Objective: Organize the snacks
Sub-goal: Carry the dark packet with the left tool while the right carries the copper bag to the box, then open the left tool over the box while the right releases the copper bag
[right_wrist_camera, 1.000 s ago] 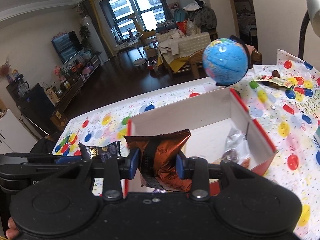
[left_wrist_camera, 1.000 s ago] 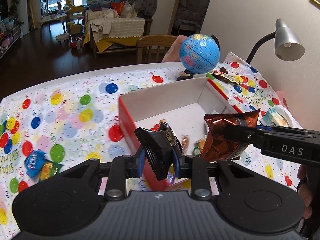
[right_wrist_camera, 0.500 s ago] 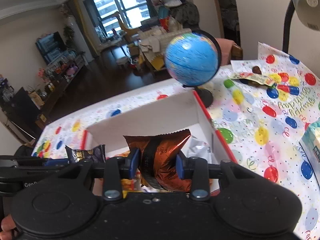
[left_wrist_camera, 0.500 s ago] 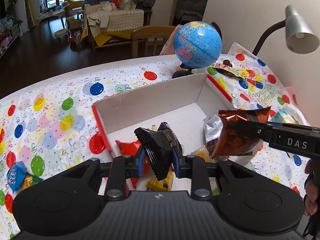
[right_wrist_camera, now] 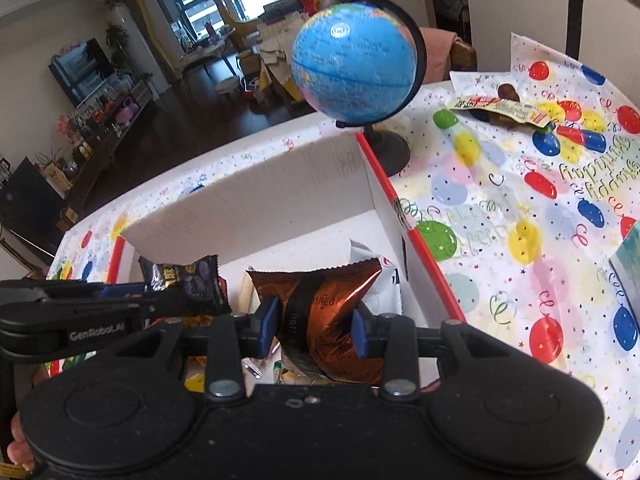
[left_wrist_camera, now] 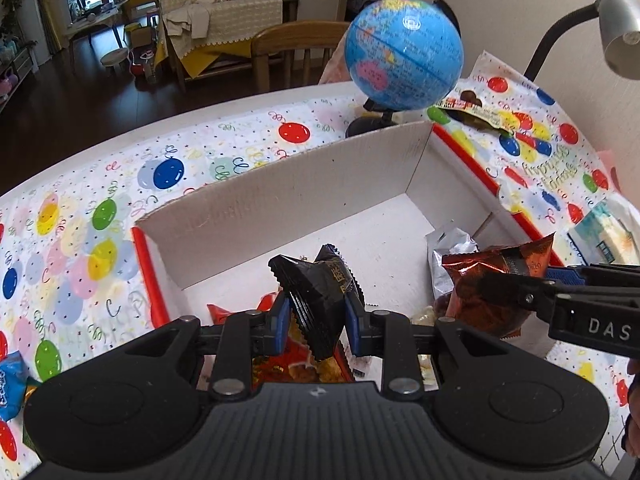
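Observation:
My left gripper (left_wrist_camera: 316, 314) is shut on a black snack packet (left_wrist_camera: 316, 292) and holds it over the near part of the red-edged white cardboard box (left_wrist_camera: 288, 196). My right gripper (right_wrist_camera: 314, 322) is shut on a copper-brown Oreo packet (right_wrist_camera: 320, 312), also over the box (right_wrist_camera: 280, 196), to the right of the left one. Each gripper shows in the other's view: the right one with its packet (left_wrist_camera: 492, 292), the left one with the black packet (right_wrist_camera: 184, 280). Several snacks lie in the box bottom, among them a silver packet (left_wrist_camera: 448, 256) and red ones (left_wrist_camera: 218, 312).
A blue globe (left_wrist_camera: 404, 56) on a black stand is just behind the box. A flat snack wrapper (right_wrist_camera: 500, 106) lies on the balloon tablecloth at the back right. A blue packet (left_wrist_camera: 8, 384) lies at the far left. A grey lamp (left_wrist_camera: 616, 28) hangs over the right.
Both grippers moved forward with their packets, from the box's near edge to over its inside. The globe and box look closer and larger. Both stay shut.

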`<state>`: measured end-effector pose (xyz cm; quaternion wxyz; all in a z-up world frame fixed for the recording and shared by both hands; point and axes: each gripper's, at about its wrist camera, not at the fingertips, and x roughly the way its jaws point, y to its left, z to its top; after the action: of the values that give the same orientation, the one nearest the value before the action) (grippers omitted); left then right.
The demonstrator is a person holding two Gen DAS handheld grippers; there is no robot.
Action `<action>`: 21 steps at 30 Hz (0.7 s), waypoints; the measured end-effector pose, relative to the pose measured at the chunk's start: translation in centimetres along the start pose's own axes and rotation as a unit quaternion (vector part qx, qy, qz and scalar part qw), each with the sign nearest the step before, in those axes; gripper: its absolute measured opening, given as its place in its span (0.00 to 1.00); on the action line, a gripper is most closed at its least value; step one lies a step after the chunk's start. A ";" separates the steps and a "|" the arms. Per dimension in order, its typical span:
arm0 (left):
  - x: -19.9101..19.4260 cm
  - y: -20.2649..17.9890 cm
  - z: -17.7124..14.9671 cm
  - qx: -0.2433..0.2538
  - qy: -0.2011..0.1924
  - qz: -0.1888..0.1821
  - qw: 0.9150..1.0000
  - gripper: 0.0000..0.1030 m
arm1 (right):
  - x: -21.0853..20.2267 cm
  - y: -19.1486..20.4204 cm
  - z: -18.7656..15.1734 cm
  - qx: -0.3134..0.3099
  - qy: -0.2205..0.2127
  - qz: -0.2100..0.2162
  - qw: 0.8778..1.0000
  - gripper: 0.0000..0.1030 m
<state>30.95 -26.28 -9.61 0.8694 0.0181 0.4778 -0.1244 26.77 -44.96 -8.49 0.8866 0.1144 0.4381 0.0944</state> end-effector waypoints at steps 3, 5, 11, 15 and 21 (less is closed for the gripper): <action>1.1 -0.2 0.1 0.003 0.009 0.001 1.000 0.27 | 0.2 -0.1 0.1 0.002 0.002 0.005 1.000 0.35; 1.6 -0.4 0.1 0.005 0.016 0.002 1.000 0.27 | 0.3 -0.1 0.2 0.003 0.004 0.004 1.000 0.35; 2.9 -0.9 -0.2 0.015 0.034 0.005 0.999 0.27 | 0.4 0.0 0.3 -0.001 0.005 0.002 1.000 0.36; 2.8 -1.1 -0.2 0.021 0.037 0.003 0.999 0.27 | 0.4 0.0 0.4 0.000 0.008 0.000 1.000 0.39; 2.2 -1.0 -0.6 0.016 0.036 -0.001 0.999 0.28 | 0.1 0.1 0.3 -0.001 0.008 -0.007 1.000 0.40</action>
<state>31.31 -27.63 -11.65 0.8509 0.0358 0.5072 -0.1321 27.07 -44.87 -8.39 0.8837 0.1102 0.4460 0.0896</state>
